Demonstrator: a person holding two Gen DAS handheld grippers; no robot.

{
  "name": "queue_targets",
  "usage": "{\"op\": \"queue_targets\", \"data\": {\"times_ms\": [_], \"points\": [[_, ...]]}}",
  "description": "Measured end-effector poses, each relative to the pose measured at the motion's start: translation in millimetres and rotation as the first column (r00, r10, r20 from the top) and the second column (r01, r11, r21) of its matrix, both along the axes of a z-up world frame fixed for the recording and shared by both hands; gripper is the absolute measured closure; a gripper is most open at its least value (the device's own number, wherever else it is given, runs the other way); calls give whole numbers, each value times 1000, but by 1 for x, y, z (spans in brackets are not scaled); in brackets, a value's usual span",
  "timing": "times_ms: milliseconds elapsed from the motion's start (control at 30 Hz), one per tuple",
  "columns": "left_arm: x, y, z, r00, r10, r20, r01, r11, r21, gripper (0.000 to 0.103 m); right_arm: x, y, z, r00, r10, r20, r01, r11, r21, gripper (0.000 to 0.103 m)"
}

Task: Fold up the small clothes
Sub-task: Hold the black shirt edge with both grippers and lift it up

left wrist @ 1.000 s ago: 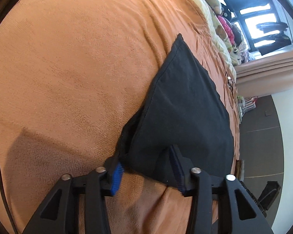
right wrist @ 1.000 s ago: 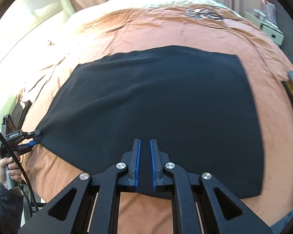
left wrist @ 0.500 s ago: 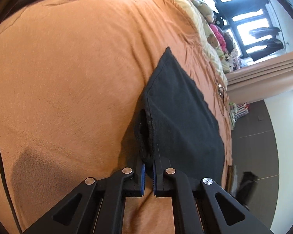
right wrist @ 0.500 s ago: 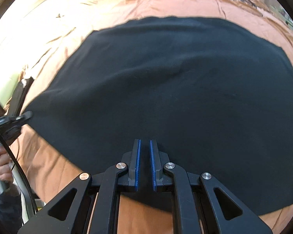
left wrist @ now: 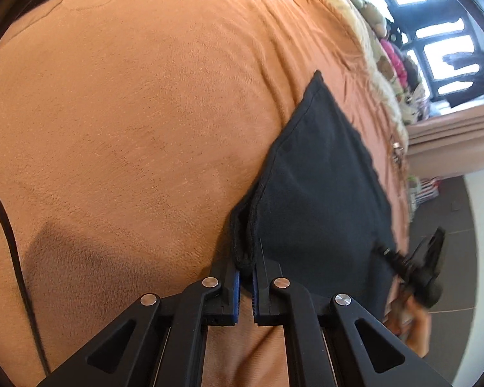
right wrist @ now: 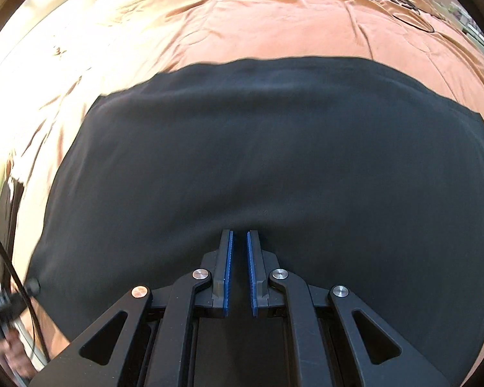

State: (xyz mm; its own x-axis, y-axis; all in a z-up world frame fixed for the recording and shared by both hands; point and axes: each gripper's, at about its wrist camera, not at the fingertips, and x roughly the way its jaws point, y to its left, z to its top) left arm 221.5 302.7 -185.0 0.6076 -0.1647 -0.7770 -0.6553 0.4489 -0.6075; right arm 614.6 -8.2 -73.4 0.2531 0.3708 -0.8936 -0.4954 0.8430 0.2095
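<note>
Left wrist view first: the left gripper [left wrist: 246, 279] has its blue-padded jaws pinched together on a thick hemmed corner of the black garment [left wrist: 322, 193], the doubled edge bunched right between the pads. The cloth runs away from that corner across the orange blanket [left wrist: 129, 113] covering the bed, lying flat apart from the lifted bit at the grip. Off at the garment's far near-side edge the right gripper [left wrist: 416, 267] shows up, blurred, at the cloth's other corner, with a hand behind it. Over to the right wrist view: the garment fills the middle of the picture, spread wide and smooth over the blanket, and this gripper's jaws sit close together over its near edge; the fabric looks drawn into faint creases running to the tips, so it reads as nipped on the hem, though the contact itself is hard to make out. At far left the other gripper is a blurred shape at the cloth's corner. Judging by the drape, this is soft, light, limp fabric, with no stiffness to carry a fold, so it will sag between the two grips. The hemmed corners look the best hold, thicker and less likely to slip from the pads.
</note>
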Motion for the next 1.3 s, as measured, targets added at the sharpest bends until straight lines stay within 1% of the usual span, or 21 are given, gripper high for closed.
{"op": "queue_targets", "data": {"times_ms": [100,133,267,533,667,733,767,800,867,1000,1067,1100,1167,1300], "points": [[4,-2,-3,1000,4,-26,-4,1000,15,98,26,9,-3,1000,-12,-3,12,1000,-2,98],[4,-1,-4,1000,6,-29,-6,1000,15,98,32,19,-6,1000,-16,-2,16,1000,-4,98],[4,-1,-6,999,7,-34,-6,1000,17,98,59,34,-8,1000,-15,11,15,1000,-13,99],[-4,2,-11,1000,21,-10,-21,1000,-21,98,96,61,-13,998,-50,30,50,999,-21,99],[-7,4,-14,1000,27,-1,-27,999,-44,98,113,76,-15,998,-39,44,41,998,-50,99],[-7,5,-15,1000,31,0,-31,998,-51,98,121,79,-11,997,-28,72,34,996,-85,99],[-6,5,-15,1000,31,-1,-31,998,-50,98,128,82,-14,997,-34,67,40,994,-98,99],[-6,4,-15,1000,31,-2,-31,998,-49,98,131,82,-15,997,-54,51,59,994,-92,99],[-6,4,-15,999,32,-4,-32,998,-50,98,124,80,-8,996,-83,45,87,992,-88,99],[-8,4,-12,999,32,0,-32,998,-54,98,94,73,8,997,-38,61,42,997,-66,99],[-8,3,-7,999,30,20,-28,998,-64,98,77,65,13,998,-17,52,19,999,-44,99],[-9,3,-3,999,27,45,-24,997,-68,98,69,61,15,999,-14,32,15,999,-40,99],[-11,3,9,995,20,96,-14,998,-69,98,53,51,14,1000,-4,18,5,1000,-26,99],[-7,1,39,980,-6,198,20,997,-73,99,16,35,9,1000,25,-12,-25,1000,13,99]]}}
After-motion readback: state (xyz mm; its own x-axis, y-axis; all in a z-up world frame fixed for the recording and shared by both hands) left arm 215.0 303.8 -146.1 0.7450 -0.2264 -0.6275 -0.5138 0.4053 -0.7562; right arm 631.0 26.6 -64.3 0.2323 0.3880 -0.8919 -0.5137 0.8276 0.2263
